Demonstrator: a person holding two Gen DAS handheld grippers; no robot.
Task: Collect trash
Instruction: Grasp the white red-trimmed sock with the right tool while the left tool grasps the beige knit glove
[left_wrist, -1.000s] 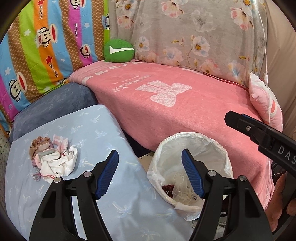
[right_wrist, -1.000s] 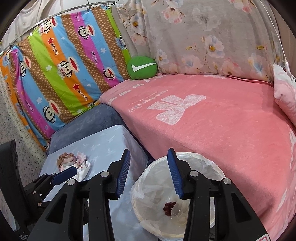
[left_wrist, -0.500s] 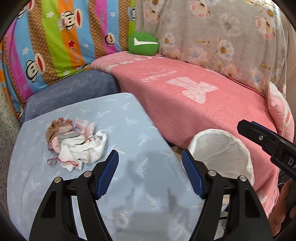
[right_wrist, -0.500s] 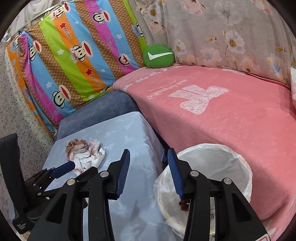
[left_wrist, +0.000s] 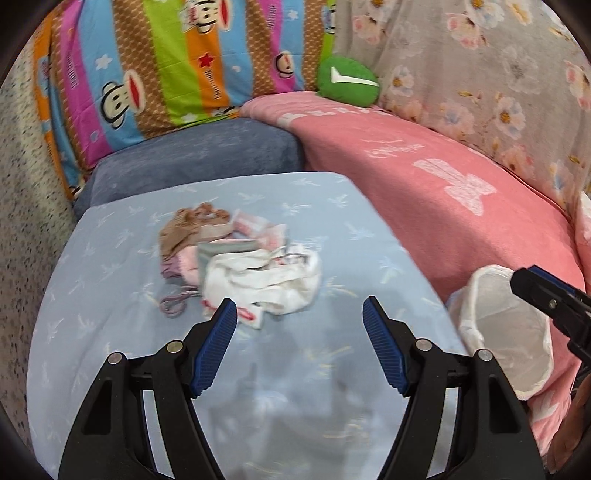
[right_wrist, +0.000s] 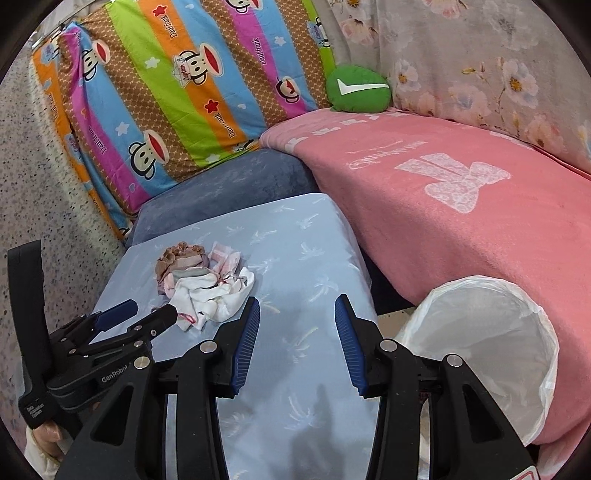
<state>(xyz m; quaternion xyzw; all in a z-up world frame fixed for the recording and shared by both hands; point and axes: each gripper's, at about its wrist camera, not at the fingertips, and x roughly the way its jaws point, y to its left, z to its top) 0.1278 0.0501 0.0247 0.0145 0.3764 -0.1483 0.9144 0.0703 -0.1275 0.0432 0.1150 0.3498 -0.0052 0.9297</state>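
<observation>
My left gripper (left_wrist: 300, 319), jaws spread and empty, sits nearer the crumpled trash pile (left_wrist: 242, 266), which lies just ahead, slightly left of its opening.

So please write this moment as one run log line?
left tool: open, empty | right tool: open, empty | trash pile: on blue cover | lined bin: beside it

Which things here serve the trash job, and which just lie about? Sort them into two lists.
For the job:
- crumpled trash pile on the light blue cover
- lined bin
- left gripper, open
- right gripper, open

Lying about:
- green cushion
- pink blanket
- striped monkey-print sheet
- floral cover
</observation>
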